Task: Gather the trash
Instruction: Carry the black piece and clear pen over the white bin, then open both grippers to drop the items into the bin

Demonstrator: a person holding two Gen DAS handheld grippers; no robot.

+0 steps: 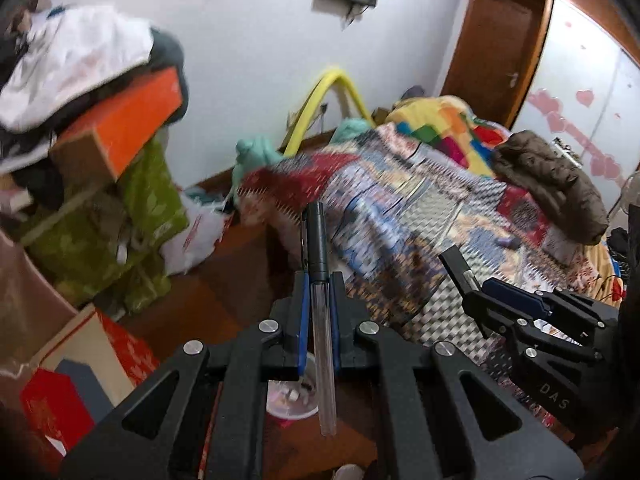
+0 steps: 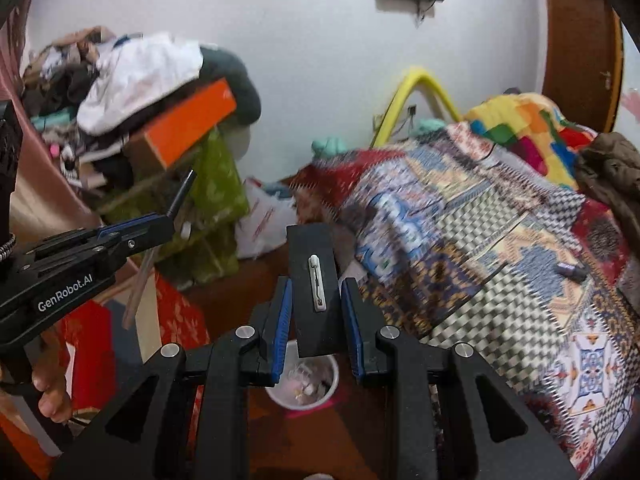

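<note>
Nearest the lens in the left wrist view, the left gripper is clamped tight on a pen, its clear barrel running back between the blue pads and its dark cap jutting past the fingertips, a grip along the shaft that keeps the pen from swinging out. In the right wrist view the right gripper stands narrow, pinched on a flat black card with a small white clip fixed to its face; the card is held edge-on between the pads so it sits upright. Directly below both sets of fingers, on the brown floor, is a small white trash bin with a pink liner and scraps already inside, so each piece appears to be held over the opening for dropping; that is a judgement, since neither has been released. Part of a hand shows at the left edge of the right view. Beyond the bin, a patterned quilt drapes over the bed on the right, while a heap of boxes and clothes, topped by an orange box, leans on the left. A white plastic bag slumps between them, against the white wall.
</note>
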